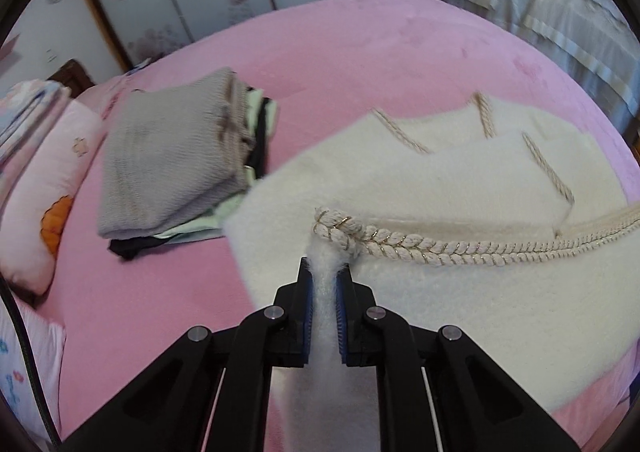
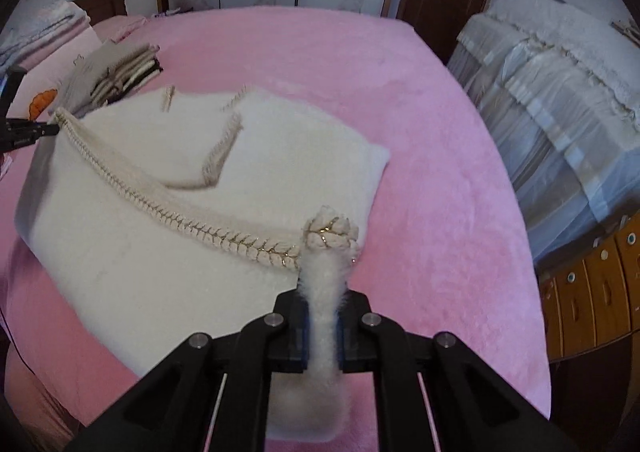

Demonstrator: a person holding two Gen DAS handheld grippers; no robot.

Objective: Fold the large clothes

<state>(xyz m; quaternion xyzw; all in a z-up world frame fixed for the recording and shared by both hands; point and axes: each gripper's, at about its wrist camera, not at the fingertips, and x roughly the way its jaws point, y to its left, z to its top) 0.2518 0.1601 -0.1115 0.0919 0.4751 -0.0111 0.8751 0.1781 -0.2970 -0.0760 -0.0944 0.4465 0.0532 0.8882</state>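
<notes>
The left gripper [image 1: 324, 272] had its blue-padded fingers [image 1: 306, 304] pressed nearly together on a pinch of fluffy white pile, right at one end of the braided trim [image 1: 420, 248] of the white garment [image 1: 460, 304]. The right gripper [image 2: 323, 288] was closed the same way, its fingers [image 2: 345, 326] squeezing a tuft of the white garment [image 2: 132, 252] at the trim's other end, where the braid bunched into a knot just past the tips. From each pinch the cloth fell away forward and down onto the pink bed [image 1: 360, 52], the braided edge strung between the two grippers and the rest lying flat with the sleeves crossed on top. The likeliest trouble, as I judged it, was slipping: each grip held only a thin fold of loose, hairy fabric, so a quick lift or uneven pull could drag it out of the pads. Pulling the hands apart too hard might also skew the fold or shift the crossed sleeves. A folded stack [image 1: 172, 156] sat near the left side, close enough to be brushed.
</notes>
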